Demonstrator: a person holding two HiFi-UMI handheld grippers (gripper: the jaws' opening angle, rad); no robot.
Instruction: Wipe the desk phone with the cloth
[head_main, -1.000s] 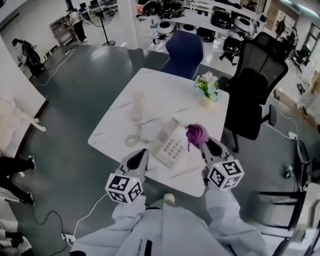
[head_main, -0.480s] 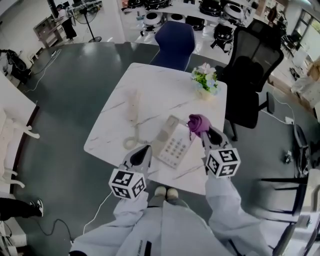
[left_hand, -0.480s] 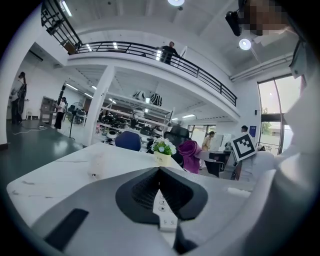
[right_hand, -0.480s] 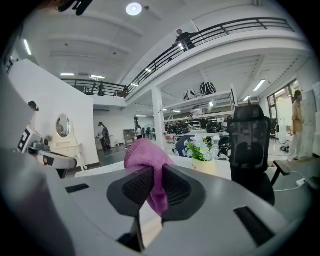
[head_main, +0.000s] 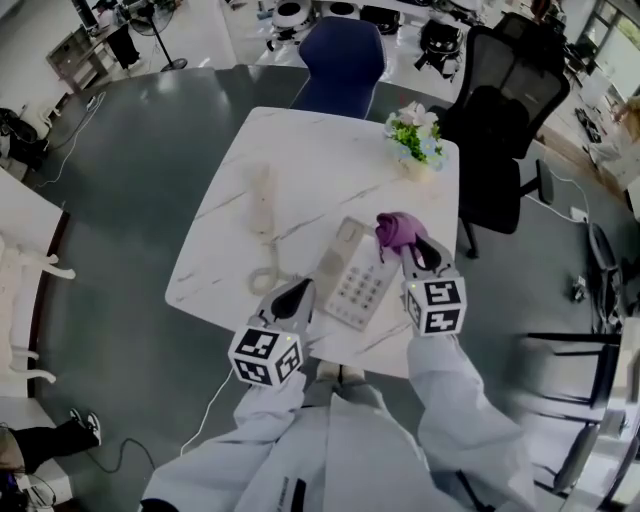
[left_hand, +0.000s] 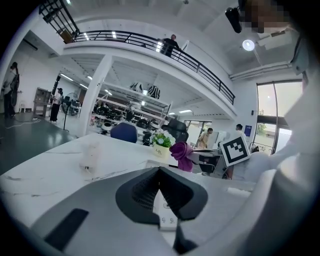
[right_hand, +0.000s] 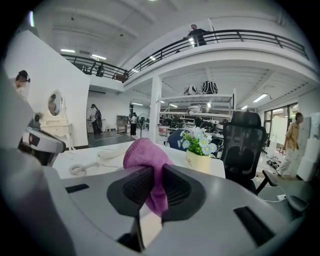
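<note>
The white desk phone (head_main: 355, 275) lies on the marble table (head_main: 320, 150), its keypad facing up. Its handset (head_main: 262, 205) rests off the base to the left, joined by a coiled cord (head_main: 265, 278). My right gripper (head_main: 418, 250) is shut on a bunched purple cloth (head_main: 397, 228) at the phone's right edge. In the right gripper view the cloth (right_hand: 145, 157) hangs between the jaws of that gripper (right_hand: 155, 172). My left gripper (head_main: 298, 290) hovers at the phone's near left corner. In its own view the left gripper (left_hand: 160, 172) has its jaws closed tip to tip on nothing, phone keys (left_hand: 165, 212) just beyond.
A small pot of flowers (head_main: 415, 135) stands at the table's far right corner. A blue chair (head_main: 340, 55) is behind the table and a black office chair (head_main: 500, 130) at its right side. A cable trails on the floor (head_main: 205, 410) near the left.
Both grippers have moved a little forward over the table's near edge. The right one carried the cloth closer to the phone's right side; the left came up to the phone's near corner.
</note>
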